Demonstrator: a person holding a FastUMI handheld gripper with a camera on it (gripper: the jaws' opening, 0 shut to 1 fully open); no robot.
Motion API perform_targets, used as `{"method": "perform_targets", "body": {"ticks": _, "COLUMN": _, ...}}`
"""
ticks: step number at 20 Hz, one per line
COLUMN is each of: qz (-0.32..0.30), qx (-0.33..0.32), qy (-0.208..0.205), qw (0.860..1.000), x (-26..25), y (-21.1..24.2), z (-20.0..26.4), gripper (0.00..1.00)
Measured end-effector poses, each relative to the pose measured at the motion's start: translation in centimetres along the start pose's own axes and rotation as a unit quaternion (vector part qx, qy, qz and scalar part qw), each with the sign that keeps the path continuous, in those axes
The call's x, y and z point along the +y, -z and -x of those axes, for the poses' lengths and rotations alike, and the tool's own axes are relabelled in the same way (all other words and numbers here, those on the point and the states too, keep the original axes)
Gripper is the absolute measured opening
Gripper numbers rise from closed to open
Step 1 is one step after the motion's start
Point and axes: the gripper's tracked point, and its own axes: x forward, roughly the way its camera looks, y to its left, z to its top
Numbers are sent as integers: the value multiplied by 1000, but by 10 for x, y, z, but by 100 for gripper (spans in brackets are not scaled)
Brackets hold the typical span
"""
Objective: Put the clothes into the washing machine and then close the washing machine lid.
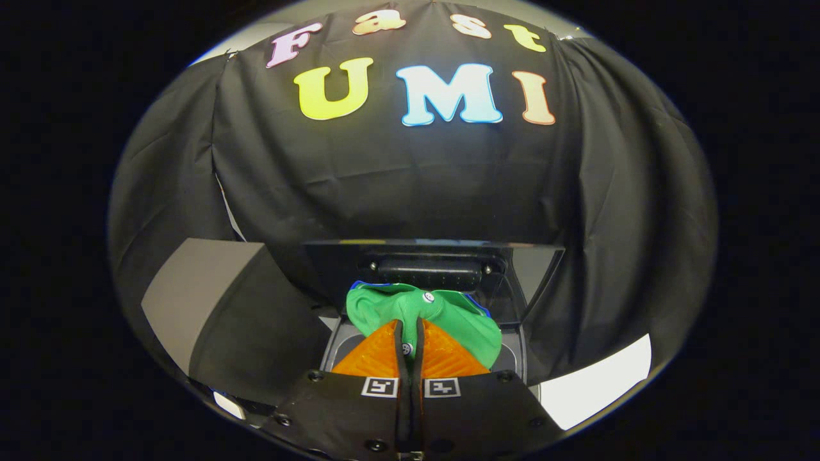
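A green garment (384,307) with a thin blue trim and small white buttons is bunched between my fingers. My gripper (410,326) is shut on it, the cloth spilling out ahead of and to the right of the fingertips. Just beyond and below the cloth lies the washing machine (520,358), seen from above, its grey top rim showing on either side of the fingers. Its dark lid (435,262) stands raised at the back, behind the garment. The drum opening is hidden by my fingers and the cloth.
A grey box-like block (205,294) stands to the left of the machine. A pale surface (602,378) shows to the right of it. The black cloth wall (410,179) hangs close behind the raised lid.
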Motion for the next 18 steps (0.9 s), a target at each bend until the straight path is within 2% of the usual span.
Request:
{"method": "perform_targets", "body": {"ticks": 9, "qz": 9, "qx": 49, "qy": -7, "qw": 999, "x": -12, "y": 61, "z": -58, "gripper": 1}}
{"method": "perform_targets", "body": {"ticks": 18, "qz": -21, "qx": 76, "qy": 4, "qw": 997, "x": -21, "y": 96, "z": -78, "gripper": 1}}
